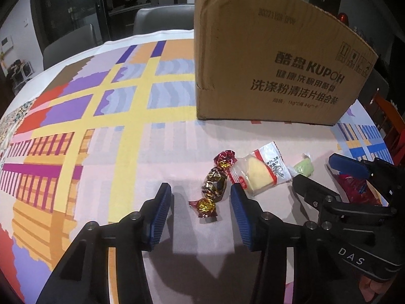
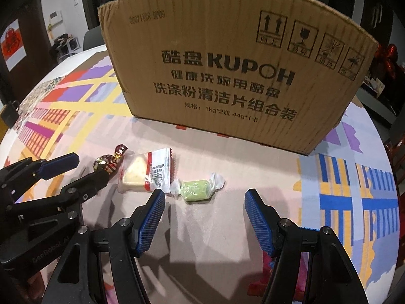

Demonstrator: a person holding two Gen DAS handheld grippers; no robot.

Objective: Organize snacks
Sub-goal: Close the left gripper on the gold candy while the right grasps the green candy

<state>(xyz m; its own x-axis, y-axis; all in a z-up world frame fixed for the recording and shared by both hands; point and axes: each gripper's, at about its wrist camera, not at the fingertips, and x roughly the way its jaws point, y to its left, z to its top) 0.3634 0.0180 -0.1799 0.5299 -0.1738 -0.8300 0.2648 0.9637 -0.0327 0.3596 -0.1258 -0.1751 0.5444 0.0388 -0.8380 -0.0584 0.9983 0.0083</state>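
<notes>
A foil-wrapped candy [image 1: 214,182] with twisted red and gold ends lies on the tablecloth between the fingers of my left gripper [image 1: 200,190]. Its blue pads stand apart from the wrapper on both sides, so it is open. Right of the candy lie a white packet with a yellow cake slice [image 1: 260,172] and a green candy in a clear wrapper [image 2: 196,188]. My right gripper [image 2: 204,193] is open, and the green candy sits just ahead of its left fingertip. The right wrist view shows the left gripper [image 2: 93,163] over the foil candy [image 2: 106,163], with the white packet [image 2: 144,172] beside it.
A tall cardboard box [image 2: 227,76] printed KUPOH stands behind the snacks, also in the left wrist view as the box [image 1: 265,63]. A red packet [image 1: 357,190] lies under the right gripper [image 1: 314,169]. Grey chairs [image 1: 162,20] stand beyond the round table's far edge.
</notes>
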